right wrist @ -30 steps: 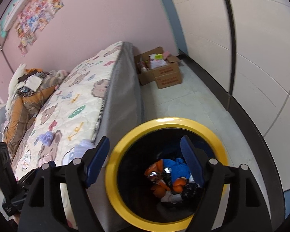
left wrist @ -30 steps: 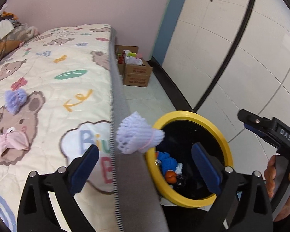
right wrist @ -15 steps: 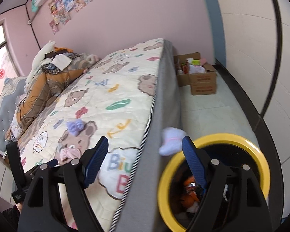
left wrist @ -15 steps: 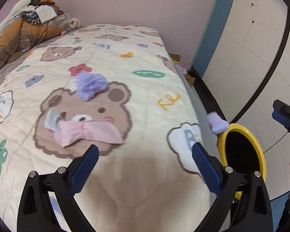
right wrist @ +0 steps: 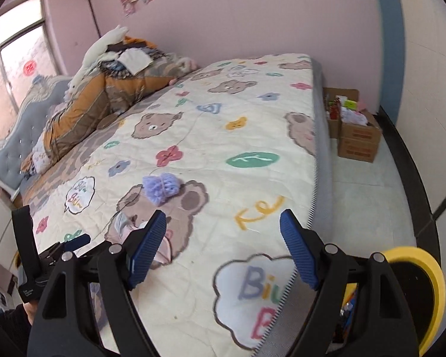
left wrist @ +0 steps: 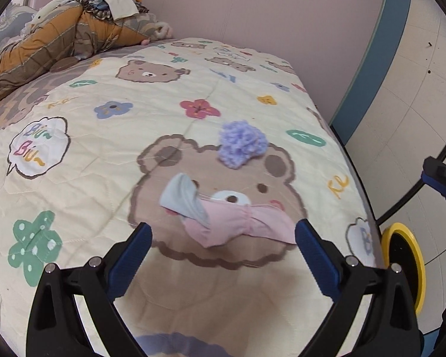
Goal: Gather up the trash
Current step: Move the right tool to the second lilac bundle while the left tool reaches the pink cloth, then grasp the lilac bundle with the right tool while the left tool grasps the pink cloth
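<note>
- Our left gripper hangs over the bed with its jaws spread wide and nothing between them.
- Just ahead of it, a pink-and-blue face mask lies crumpled on the printed bear's face of the quilt.
- Beyond the mask, a purple foam net rests on the bear's forehead, apart from the mask.
- Our right gripper is also wide open and holding nothing, above the bed's near corner.
- From the right wrist we see the foam net and part of the mask behind our gripper's left finger.
- The yellow-rimmed trash bin stands on the floor beside the bed, with trash inside.
- A cardboard box sits on the floor at the far end.
</note>
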